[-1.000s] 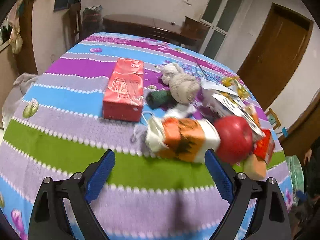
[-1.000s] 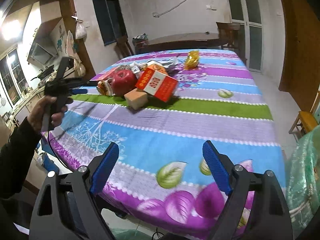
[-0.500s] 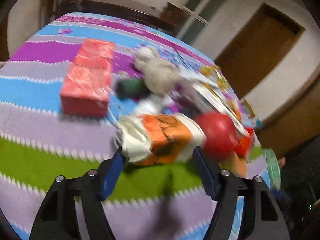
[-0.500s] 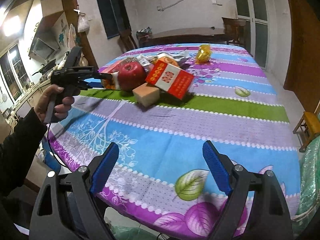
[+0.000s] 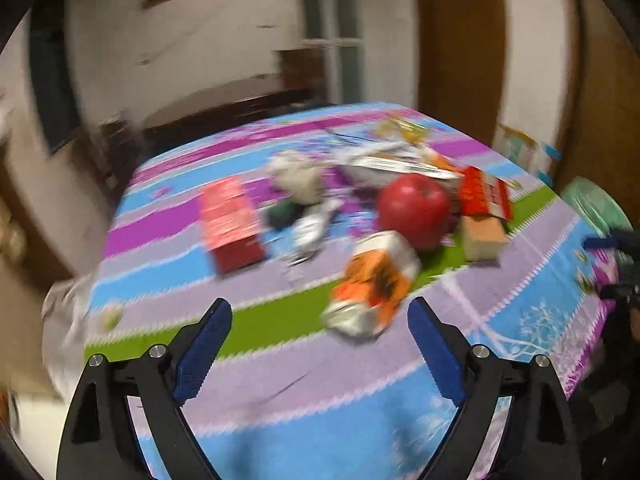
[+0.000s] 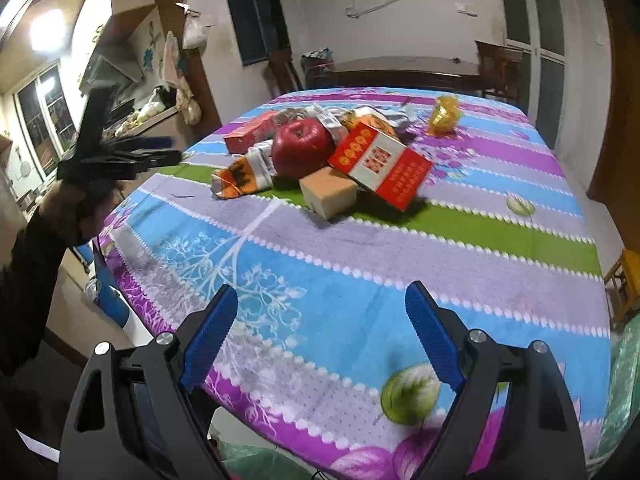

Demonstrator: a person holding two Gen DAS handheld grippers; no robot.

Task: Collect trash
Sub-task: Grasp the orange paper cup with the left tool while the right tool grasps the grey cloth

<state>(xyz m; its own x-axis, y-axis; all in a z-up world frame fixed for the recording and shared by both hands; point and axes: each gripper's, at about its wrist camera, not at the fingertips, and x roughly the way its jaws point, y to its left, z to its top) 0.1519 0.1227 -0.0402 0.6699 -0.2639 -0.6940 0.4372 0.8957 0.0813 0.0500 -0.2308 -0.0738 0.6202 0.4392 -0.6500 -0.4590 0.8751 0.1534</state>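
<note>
Jaws of the left gripper (image 5: 320, 334) are opening wide, nothing pinched; the orange-and-white wrapper (image 5: 370, 284) lies ahead of the tips on the striped tablecloth (image 5: 280, 364), not between the pads. Right gripper (image 6: 322, 334) is spread wide and empty, hovering over the near table edge, well apart from the pile. Wrapper sits just beside the red apple (image 6: 302, 146), near the tan block (image 6: 328, 192) and red carton (image 6: 380, 164). Likely a missed or released grab, so the left needs re-aiming.

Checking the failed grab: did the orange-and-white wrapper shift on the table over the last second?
Yes. The orange-and-white wrapper has swung round and now lies left of the red apple, toward the table edge; earlier it was tucked against the apple.
</note>
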